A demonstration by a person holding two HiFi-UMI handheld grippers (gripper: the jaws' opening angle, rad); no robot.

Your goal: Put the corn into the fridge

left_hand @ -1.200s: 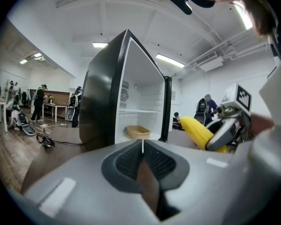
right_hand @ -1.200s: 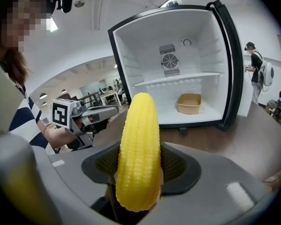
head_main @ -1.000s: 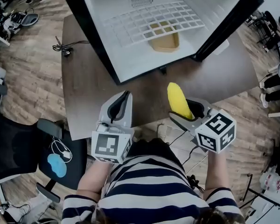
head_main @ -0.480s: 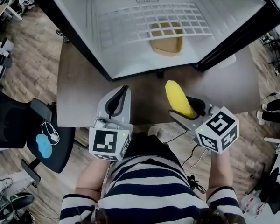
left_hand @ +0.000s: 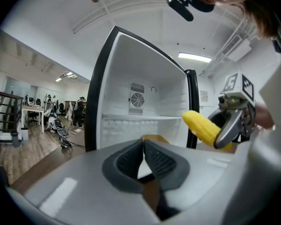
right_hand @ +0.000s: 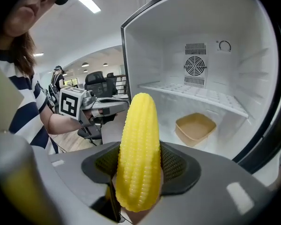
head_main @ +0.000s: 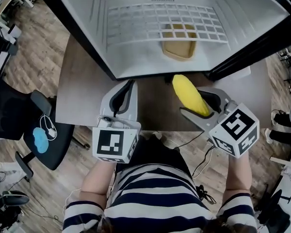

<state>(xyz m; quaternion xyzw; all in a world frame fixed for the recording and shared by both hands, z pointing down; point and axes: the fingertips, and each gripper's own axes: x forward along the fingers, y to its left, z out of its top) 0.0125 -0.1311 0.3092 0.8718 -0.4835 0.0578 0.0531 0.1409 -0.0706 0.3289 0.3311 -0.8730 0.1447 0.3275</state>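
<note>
Now, right hand-held gripper (right_hand: 138,167) clamping corn (right_hand: 139,137) before open fridge (right_hand: 246,46), left hand-held gripper (left_hand: 143,149) closed, empty.

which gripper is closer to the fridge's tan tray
Right. The right gripper, holding the corn, faces the tan tray directly; the left gripper is off to its left.

I see pale wood-plank flooring (head_main: 43,52) down the left side of the head view, running under a dull brown rectangular table (head_main: 82,98). A black swivel office chair (head_main: 12,115) sits at the left edge, near the table. In the left gripper view, a long ceiling strip light (left_hand: 194,56) glows upper right, and a white desk (left_hand: 30,109) stands far left.
</note>
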